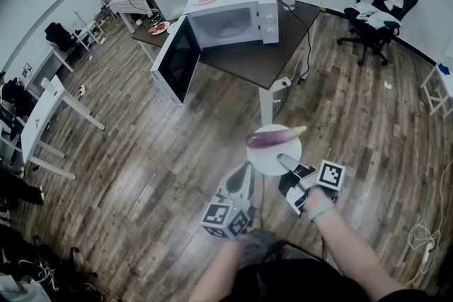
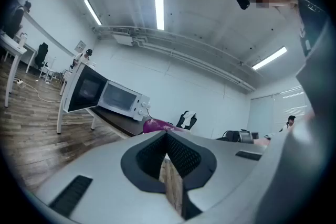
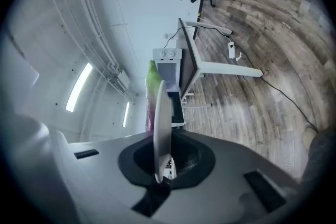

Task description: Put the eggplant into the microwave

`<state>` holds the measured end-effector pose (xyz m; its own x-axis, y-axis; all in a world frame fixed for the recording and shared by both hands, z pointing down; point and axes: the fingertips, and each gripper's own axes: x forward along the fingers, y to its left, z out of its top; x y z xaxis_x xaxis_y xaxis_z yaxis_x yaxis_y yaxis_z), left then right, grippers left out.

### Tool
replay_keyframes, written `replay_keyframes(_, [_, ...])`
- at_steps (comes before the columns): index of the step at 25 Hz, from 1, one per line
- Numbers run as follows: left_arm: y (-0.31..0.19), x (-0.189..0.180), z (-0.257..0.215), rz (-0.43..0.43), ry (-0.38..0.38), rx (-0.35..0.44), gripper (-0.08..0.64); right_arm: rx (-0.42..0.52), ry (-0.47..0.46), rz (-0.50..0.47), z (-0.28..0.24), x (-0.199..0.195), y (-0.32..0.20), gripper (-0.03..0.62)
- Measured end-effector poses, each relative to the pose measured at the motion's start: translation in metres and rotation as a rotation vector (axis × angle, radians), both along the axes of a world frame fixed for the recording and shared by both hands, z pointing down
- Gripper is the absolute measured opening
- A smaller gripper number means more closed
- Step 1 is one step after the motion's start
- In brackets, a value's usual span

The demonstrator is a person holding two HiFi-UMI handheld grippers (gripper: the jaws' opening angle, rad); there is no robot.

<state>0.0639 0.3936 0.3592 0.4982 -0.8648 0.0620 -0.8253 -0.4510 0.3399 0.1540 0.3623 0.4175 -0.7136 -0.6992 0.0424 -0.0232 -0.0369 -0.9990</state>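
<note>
The right gripper is closed tight on the near edge of a white plate. It pinches only the rim, so the top of the plate is free to carry things. The eggplant lies on its side on the far part of the plate, with its green end pointing right. It looks like the plate is held flat so the eggplant does not roll off.

The left gripper is just beside the plate, on its left. Its two jaws are closed together and hold nothing. I think it waits there in case the plate needs help.

Under the plate there is only the wooden floor, so the plate is up in the air, well apart from the counter.

Farther off, the microwave stands on that dark counter. Its door hangs wide open to the left, so there is a clear way in. The eggplant is not inside yet. The person most likely has to walk closer first.
</note>
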Motion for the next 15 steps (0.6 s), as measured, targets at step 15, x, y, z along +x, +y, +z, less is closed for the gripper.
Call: replay_keyframes(15, [-0.075,-0.053,0.001,0.078,0.021,0.001,0.0,0.009,0.003,0.059,0.0,-0.057,-0.066,0.011])
